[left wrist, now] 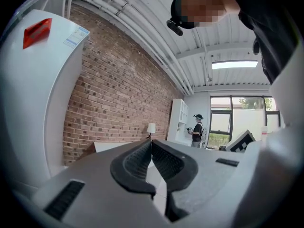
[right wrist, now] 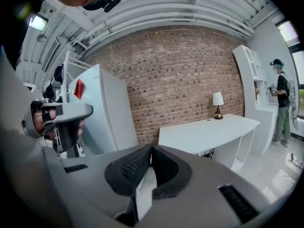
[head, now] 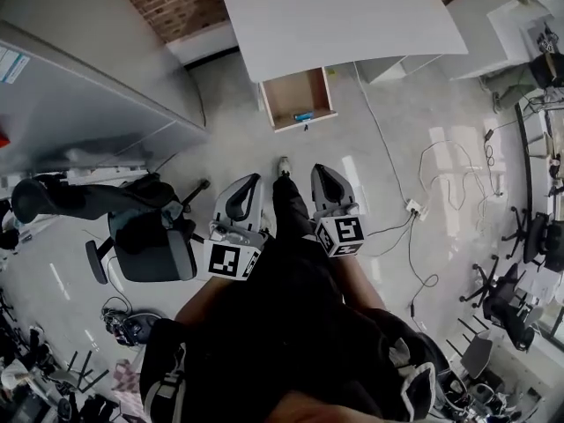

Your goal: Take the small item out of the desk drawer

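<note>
Your left gripper point(head: 249, 183): fingers point(left wrist: 135, 163) pressed together, nothing between. Your right gripper point(head: 323, 173): fingers point(right wrist: 128, 167) likewise closed tight, empty. You hold both close to your body, well apart from open light-wood drawer point(head: 286, 91) under white curved surface point(head: 344, 16). Small blue item point(head: 303, 115) lies inside drawer, near middle of front edge.

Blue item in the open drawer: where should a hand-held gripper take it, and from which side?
Probably across the narrow middle of the blue item, from straight above: it lies flat along the front wall of the drawer, so the walls block a sideways approach. Finer shape is too small to tell.
</note>
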A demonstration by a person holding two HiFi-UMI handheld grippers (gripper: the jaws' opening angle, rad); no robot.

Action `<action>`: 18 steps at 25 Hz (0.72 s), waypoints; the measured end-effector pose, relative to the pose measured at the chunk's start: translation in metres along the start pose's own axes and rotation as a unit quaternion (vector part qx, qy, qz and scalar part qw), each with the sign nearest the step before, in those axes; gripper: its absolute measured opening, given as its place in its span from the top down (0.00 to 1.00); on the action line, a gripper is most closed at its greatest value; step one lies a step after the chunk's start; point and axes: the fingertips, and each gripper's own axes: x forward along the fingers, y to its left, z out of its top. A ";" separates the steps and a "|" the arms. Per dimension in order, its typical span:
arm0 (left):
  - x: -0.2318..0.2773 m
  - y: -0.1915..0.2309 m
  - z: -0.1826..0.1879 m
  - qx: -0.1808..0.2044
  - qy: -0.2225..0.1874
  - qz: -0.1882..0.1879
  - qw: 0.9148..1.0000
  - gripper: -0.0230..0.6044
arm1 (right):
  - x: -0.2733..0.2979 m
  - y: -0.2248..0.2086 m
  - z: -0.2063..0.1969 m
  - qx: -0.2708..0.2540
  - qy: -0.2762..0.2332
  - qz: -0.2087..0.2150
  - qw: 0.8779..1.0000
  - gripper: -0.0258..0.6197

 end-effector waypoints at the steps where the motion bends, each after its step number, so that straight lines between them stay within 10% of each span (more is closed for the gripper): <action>1: 0.013 0.006 0.001 0.000 0.002 0.003 1.000 0.95 | 0.014 -0.007 0.001 0.000 0.007 0.003 1.000 0.92; 11: 0.137 0.061 0.007 -0.014 0.012 0.022 1.000 0.95 | 0.139 -0.081 -0.021 -0.007 0.102 0.013 0.995 0.90; 18: 0.199 0.091 -0.010 -0.028 0.032 0.035 0.998 0.95 | 0.222 -0.131 -0.096 -0.007 0.203 0.023 0.979 0.64</action>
